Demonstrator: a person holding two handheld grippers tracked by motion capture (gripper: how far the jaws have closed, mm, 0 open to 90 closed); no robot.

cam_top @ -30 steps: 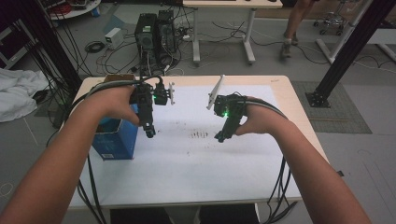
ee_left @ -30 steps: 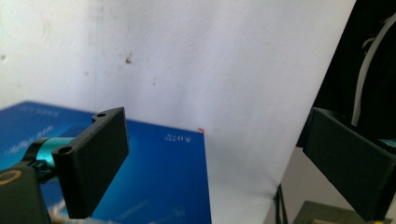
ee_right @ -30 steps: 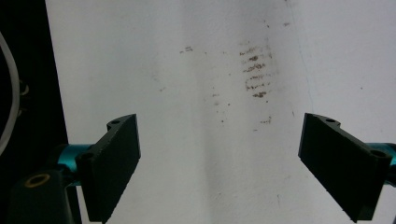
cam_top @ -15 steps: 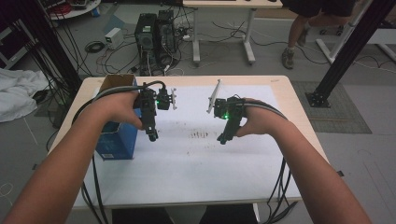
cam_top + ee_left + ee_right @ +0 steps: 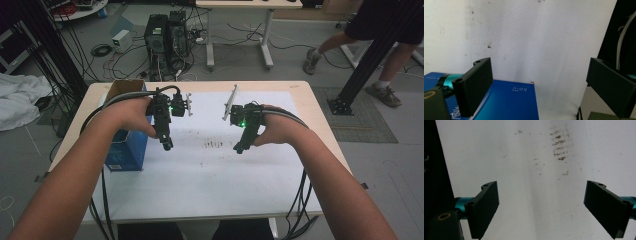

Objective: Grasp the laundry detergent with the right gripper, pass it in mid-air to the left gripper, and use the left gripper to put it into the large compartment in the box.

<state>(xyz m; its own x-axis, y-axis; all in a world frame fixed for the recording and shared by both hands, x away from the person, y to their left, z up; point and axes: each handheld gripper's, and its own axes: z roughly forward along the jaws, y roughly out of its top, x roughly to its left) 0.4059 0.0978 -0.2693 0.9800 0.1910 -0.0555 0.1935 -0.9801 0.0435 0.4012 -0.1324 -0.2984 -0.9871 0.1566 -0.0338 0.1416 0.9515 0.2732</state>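
White paper (image 5: 215,170) across the table (image 5: 310,107), plenty of bare room up front. Blue box (image 5: 127,147) upright at the left edge, just beside the left tongs (image 5: 167,145); right tongs (image 5: 239,148) well apart.

Left gripper view: tongs (image 5: 539,82) gaping, empty, box (image 5: 506,102) lying below.

Right gripper view: tongs (image 5: 541,205) wide, empty, over smudged paper (image 5: 536,182).

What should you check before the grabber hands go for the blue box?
1. Left gripper jaws apart: ok, wide open with nothing between them.
2. Right gripper jaws apart: ok, open and empty over the white sheet.
3. Blue box within reach: ok, it stands at the table's left edge, just beside the left gripper.
4. Box top open: ok, its brown flaps stand up.
5. What is inside the box: cannot tell.
6. Left gripper lined up with the box: not ok, it hangs beside it, over the sheet.
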